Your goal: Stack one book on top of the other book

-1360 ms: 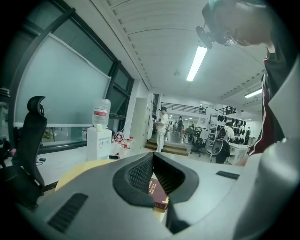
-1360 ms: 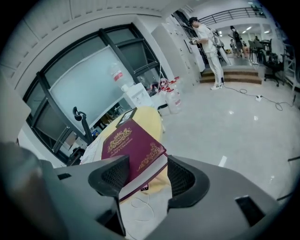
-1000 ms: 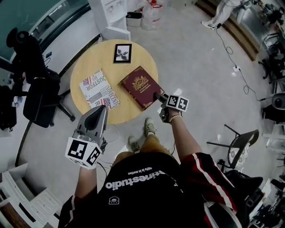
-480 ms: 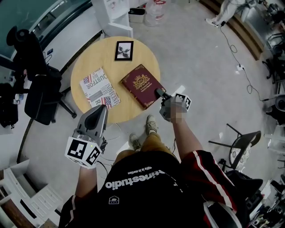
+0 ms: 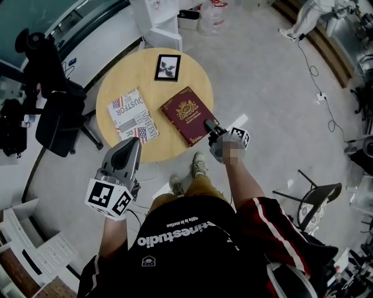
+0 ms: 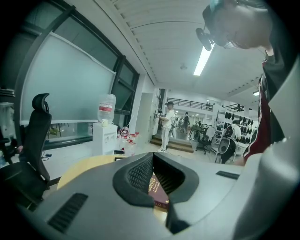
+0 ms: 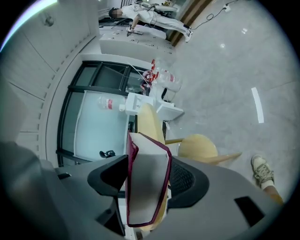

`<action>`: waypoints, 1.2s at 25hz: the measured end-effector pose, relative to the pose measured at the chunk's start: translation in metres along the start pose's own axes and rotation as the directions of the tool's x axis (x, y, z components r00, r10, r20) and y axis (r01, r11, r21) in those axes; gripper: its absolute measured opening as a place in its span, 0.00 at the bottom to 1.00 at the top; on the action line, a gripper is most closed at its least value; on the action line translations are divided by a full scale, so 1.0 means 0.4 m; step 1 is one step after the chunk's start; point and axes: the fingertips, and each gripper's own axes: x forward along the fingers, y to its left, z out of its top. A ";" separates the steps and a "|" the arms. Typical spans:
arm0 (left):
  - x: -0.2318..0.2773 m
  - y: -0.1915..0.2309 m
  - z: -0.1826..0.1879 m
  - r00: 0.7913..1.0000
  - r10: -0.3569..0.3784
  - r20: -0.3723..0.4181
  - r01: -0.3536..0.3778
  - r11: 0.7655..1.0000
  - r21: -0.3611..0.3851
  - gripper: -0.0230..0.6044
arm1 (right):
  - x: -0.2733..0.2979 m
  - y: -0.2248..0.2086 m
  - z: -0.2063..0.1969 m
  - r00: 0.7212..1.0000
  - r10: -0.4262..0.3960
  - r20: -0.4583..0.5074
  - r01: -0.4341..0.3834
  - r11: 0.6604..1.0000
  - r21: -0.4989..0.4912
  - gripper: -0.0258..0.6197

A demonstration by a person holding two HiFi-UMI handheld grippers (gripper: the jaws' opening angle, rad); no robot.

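A maroon book (image 5: 185, 114) with a gold crest lies on the round wooden table (image 5: 116, 87), to the right of a flag-patterned book (image 5: 133, 116). My right gripper (image 5: 208, 126) is at the maroon book's near right corner. In the right gripper view the book's page edge (image 7: 147, 183) fills the gap, and the jaws are closing on both covers. My left gripper (image 5: 135, 142) hangs shut and empty off the table's near edge. Through the slit behind its tips (image 6: 153, 157) a strip of the maroon book (image 6: 157, 187) shows.
A small framed picture (image 5: 167, 67) stands at the table's far side. A black office chair (image 5: 55, 116) is left of the table, a white cabinet (image 5: 160, 23) and a water bottle (image 5: 211, 17) behind it. The person's shoes (image 5: 198, 166) are under the near edge.
My right gripper has rolled about its own axis at the maroon book's corner, its marker cube turning with it. The left gripper and both books have stayed where they were.
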 end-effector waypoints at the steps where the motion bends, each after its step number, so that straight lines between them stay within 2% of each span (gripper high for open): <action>1: 0.006 -0.001 0.004 1.000 0.010 0.001 -0.010 1.000 0.000 0.06 | 0.002 0.001 0.002 1.000 0.007 -0.002 -0.007 1.000 0.001 0.47; 10: 0.011 0.002 0.037 0.997 0.055 0.047 -0.054 0.998 -0.021 0.06 | -0.016 0.026 0.018 1.000 -0.012 -0.026 0.012 1.000 0.002 0.44; 16: -0.064 0.051 0.052 0.991 0.106 0.085 -0.104 0.994 -0.028 0.06 | -0.038 0.089 0.058 1.000 0.012 0.021 -0.012 1.000 0.024 0.43; 25: -0.223 0.169 0.073 0.959 0.229 0.169 -0.220 0.973 -0.068 0.06 | 0.021 0.241 0.036 0.999 0.044 0.006 -0.044 0.998 -0.043 0.43; 30: -0.312 0.202 0.072 0.945 0.263 0.197 -0.252 0.965 -0.079 0.06 | 0.057 0.298 -0.028 0.998 0.059 0.016 -0.059 0.997 -0.047 0.43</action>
